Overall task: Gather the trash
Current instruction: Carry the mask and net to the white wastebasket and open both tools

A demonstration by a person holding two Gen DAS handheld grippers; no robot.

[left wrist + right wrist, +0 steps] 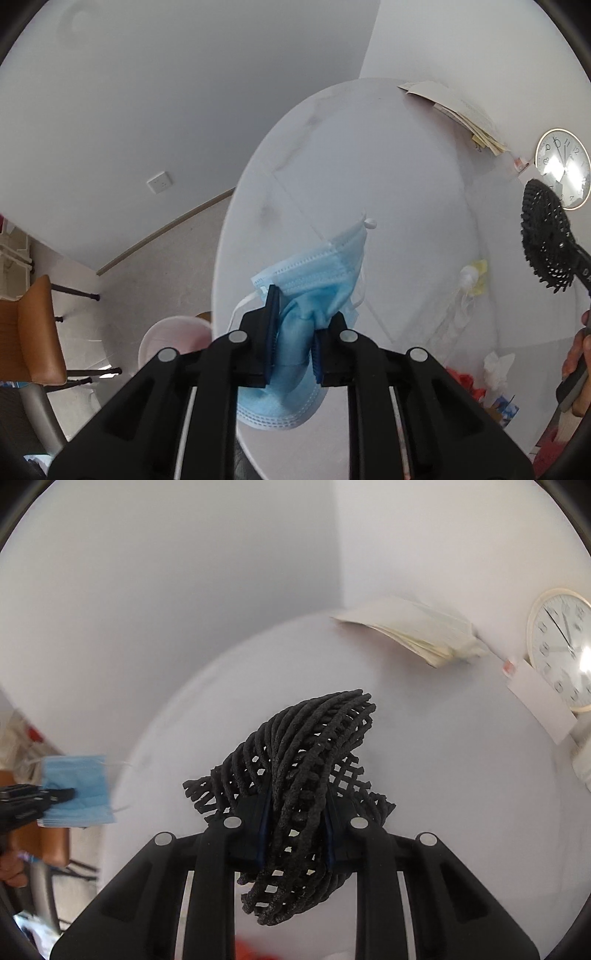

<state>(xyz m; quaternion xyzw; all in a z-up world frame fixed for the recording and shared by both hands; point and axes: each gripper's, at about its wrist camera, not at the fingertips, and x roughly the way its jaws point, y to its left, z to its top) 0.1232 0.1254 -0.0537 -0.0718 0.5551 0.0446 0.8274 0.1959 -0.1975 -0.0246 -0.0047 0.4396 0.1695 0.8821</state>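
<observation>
My left gripper [293, 317] is shut on a crumpled blue face mask [317, 280] and holds it above the white round table [369, 166]. The mask also shows at the left edge of the right wrist view [77, 786]. My right gripper [297, 805] is shut on a black foam net [306, 775], held above the table. The net also shows at the right edge of the left wrist view [546, 236]. A pale pink bin [173, 338] stands on the floor left of the table, partly hidden by my left gripper.
On the table lie a stack of papers [454, 107], a round clock [565, 168], a clear wrapper with a yellow scrap [469, 280] and red and white litter [487, 376]. A brown chair [37, 332] stands on the floor at left.
</observation>
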